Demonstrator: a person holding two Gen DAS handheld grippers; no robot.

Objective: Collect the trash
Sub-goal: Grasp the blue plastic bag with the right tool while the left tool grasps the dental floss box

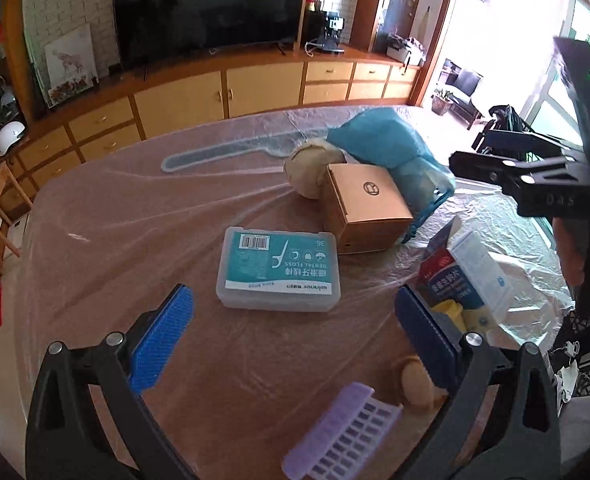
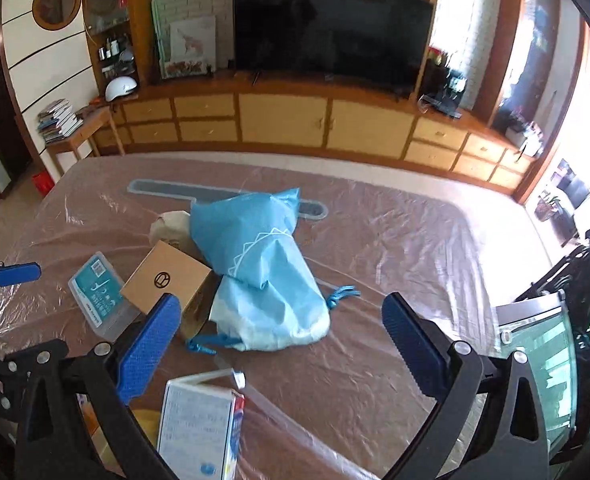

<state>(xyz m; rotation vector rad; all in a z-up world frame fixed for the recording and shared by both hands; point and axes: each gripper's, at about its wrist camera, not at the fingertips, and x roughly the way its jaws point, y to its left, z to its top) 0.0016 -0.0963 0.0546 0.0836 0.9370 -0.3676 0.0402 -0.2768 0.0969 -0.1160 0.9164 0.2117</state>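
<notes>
A: Where does the left gripper (image 1: 295,340) stand?

B: Above the plastic-covered table (image 1: 95,216), its blue pads spread wide with nothing between them. The dental floss box (image 1: 279,270) lies flat just ahead of the gap, a little toward the left pad. Beyond it sits the brown cardboard box (image 1: 365,208), touching a crumpled beige paper wad (image 1: 309,172) and the blue drawstring bag (image 1: 383,140).

A: And near the right finger of that gripper?

B: An opened medicine carton (image 1: 467,272) stands just beside it, red and blue on one face, white on another. Below the pads, a purple gridded tray (image 1: 343,436) and a small tan round thing (image 1: 415,380) that I can't identify.

A: The right gripper (image 2: 281,340)?

B: Also wide open, gripping nothing. The blue drawstring bag (image 2: 263,268) lies slumped on the table straight ahead, between the lines of the two fingers, not touched. The cardboard box (image 2: 167,280) is just beyond the left pad, and the medicine carton (image 2: 199,424) stands close under the gripper.
</notes>
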